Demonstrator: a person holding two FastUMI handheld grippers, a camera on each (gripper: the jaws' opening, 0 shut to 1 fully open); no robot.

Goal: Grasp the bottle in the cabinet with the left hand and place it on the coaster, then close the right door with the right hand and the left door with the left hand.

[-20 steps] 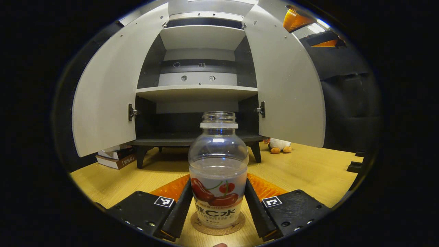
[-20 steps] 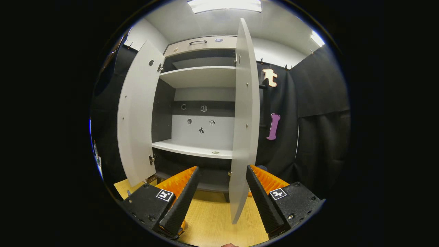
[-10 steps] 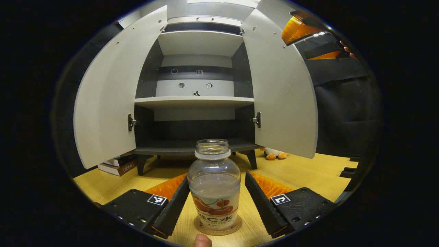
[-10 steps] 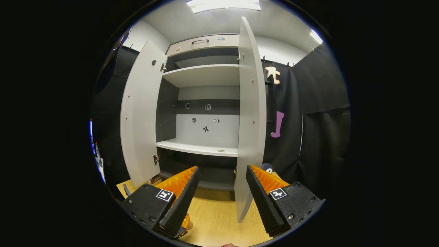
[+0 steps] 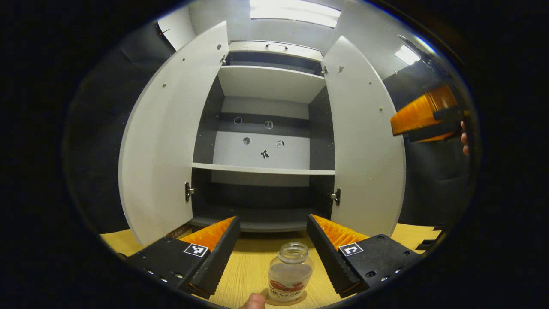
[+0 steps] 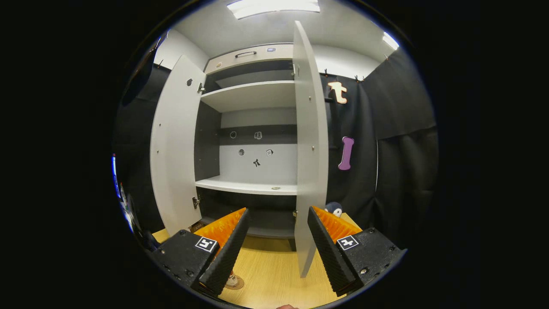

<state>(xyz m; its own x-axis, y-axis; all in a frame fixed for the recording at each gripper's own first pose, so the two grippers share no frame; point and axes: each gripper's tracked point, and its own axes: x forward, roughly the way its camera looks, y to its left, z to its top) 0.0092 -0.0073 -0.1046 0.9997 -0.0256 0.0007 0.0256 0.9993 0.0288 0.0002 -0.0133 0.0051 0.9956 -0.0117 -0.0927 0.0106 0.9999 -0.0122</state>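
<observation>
A clear bottle (image 5: 291,272) with a cherry label and no cap stands upright on a round cork coaster (image 5: 300,298) on the wooden table. My left gripper (image 5: 272,219) hangs open above it, with the fingers well apart from the bottle. Ahead, the cabinet has both doors swung open: left door (image 5: 167,141) and right door (image 5: 364,141). My right gripper (image 6: 276,210) is open and empty, facing the right door (image 6: 309,150) nearly edge-on, close to its free edge. The left gripper view catches the right gripper (image 5: 429,116) out past that door, held by a hand.
The cabinet shelves (image 5: 261,170) are bare apart from small stickers on the back wall. A book (image 5: 178,231) lies under the left door. A plush toy (image 6: 333,209) sits by the cabinet's right foot. A fingertip (image 5: 253,301) shows near the bottle.
My left gripper has risen and tilted up away from the bottle, which stays on the coaster. The right gripper has shifted only slightly beside the right door.
</observation>
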